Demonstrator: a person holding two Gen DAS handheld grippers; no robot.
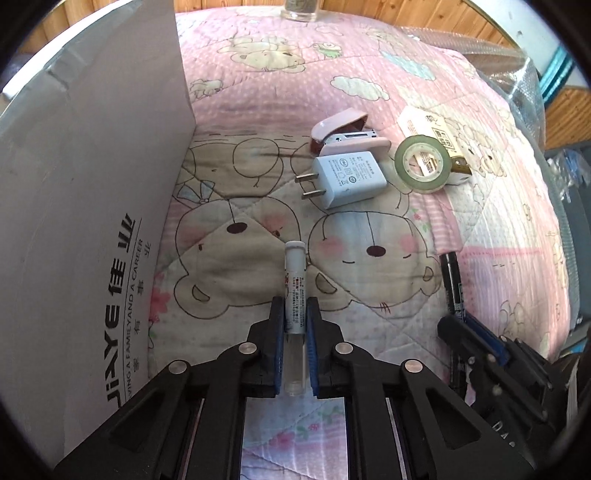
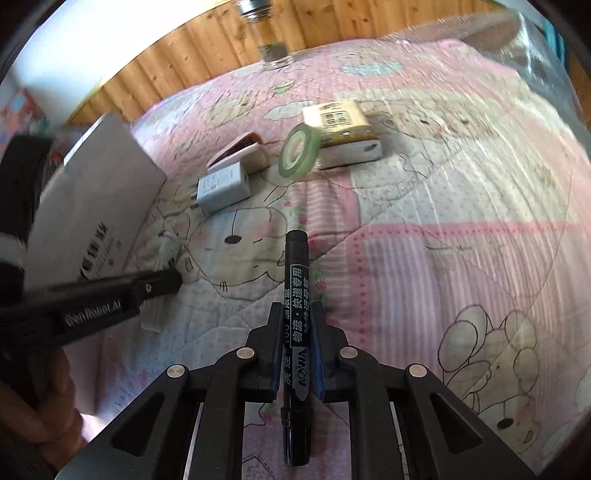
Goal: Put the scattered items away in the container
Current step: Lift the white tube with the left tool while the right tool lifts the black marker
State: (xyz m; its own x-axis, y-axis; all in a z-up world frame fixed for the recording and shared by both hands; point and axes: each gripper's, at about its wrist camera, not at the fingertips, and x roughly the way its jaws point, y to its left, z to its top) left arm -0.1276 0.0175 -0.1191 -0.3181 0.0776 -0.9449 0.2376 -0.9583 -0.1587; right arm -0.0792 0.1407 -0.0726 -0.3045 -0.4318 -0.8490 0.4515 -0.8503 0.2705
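Observation:
My left gripper (image 1: 295,308) is shut on a white tube with a clear end (image 1: 294,280), held above the quilt beside the white cardboard box (image 1: 88,177). My right gripper (image 2: 295,314) is shut on a black marker (image 2: 295,295), also seen in the left wrist view (image 1: 451,280). On the quilt lie a white charger plug (image 1: 347,177), a pink stapler (image 1: 347,133), a roll of green tape (image 1: 423,162) and a tan and white packet (image 1: 432,136). They also show in the right wrist view: charger (image 2: 223,186), stapler (image 2: 238,153), tape (image 2: 299,149), packet (image 2: 341,129).
A pink cartoon quilt (image 1: 369,258) covers the surface. A glass jar (image 1: 299,9) stands at the far edge by a wooden wall. Bubble wrap (image 1: 517,74) lies at the far right. The left gripper (image 2: 110,295) shows in the right wrist view beside the box (image 2: 99,199).

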